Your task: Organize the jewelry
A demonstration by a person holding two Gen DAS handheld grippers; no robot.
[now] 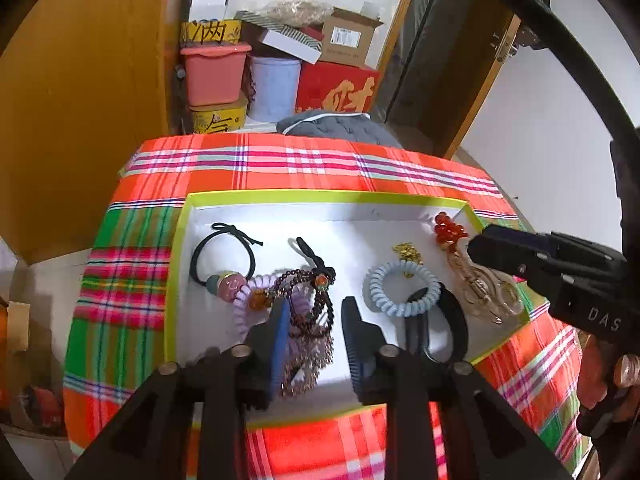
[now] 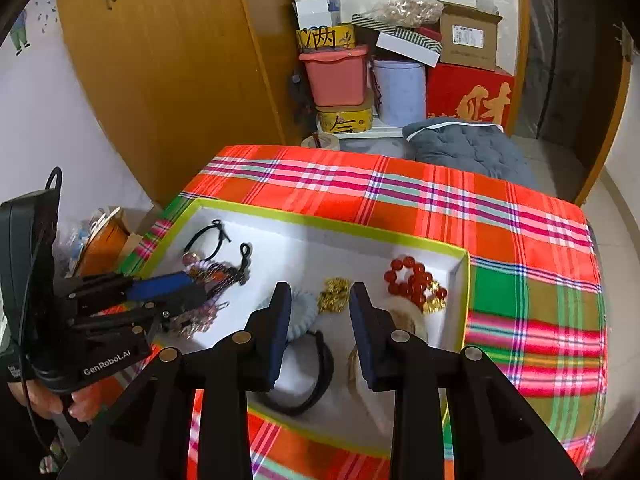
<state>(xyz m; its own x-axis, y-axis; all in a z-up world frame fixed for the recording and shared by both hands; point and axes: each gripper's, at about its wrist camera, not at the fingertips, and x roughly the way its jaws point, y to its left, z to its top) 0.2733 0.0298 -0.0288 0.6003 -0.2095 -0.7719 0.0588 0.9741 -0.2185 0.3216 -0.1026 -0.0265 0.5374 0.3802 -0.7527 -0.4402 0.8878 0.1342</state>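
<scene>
While hovering over the shallow white tray with lime-green rim [image 1: 182, 240], left gripper [image 1: 316, 344] parted, nothing clamped; dark purple beaded bracelet with tassel [image 1: 312, 320] lying on the tray floor between and under the blue-padded fingers [image 1: 280, 340], pads not pressing it. Right gripper [image 2: 320, 328] likewise parted and empty, over the pale blue spiral hair tie [image 2: 302, 316] and small gold chain heap [image 2: 334, 300] at lower centre of the right wrist view.

Tray resting on orange, green and pink plaid cloth [image 1: 280, 164].

Left wrist view, tray contents from left of frame to right:
- black elastic hair tie with pink and green bead [image 1: 222, 256], left part of tray
- lilac spiral hair tie [image 1: 250, 300], touching the purple bracelet, lower centre
- black knotted cord [image 1: 314, 256], just above the bracelet
- pale blue spiral tie, centre right, gold heap touching its upper edge
- black hairband [image 1: 456, 320], partly under the blue tie
- red bead cluster [image 1: 450, 230], upper right corner of tray
- clear amber hair claw [image 1: 484, 288], against the right rim, partly behind the right gripper's fingers

Beyond the cloth, upper centre: pink plastic tub [image 1: 214, 74], pale lilac bucket [image 1: 274, 88], red carton with gold character [image 1: 336, 88], brown cardboard box [image 1: 348, 38], grey quilted cushion [image 1: 332, 124]. Wooden wardrobe [image 2: 160, 60] at upper left of the right wrist view.
</scene>
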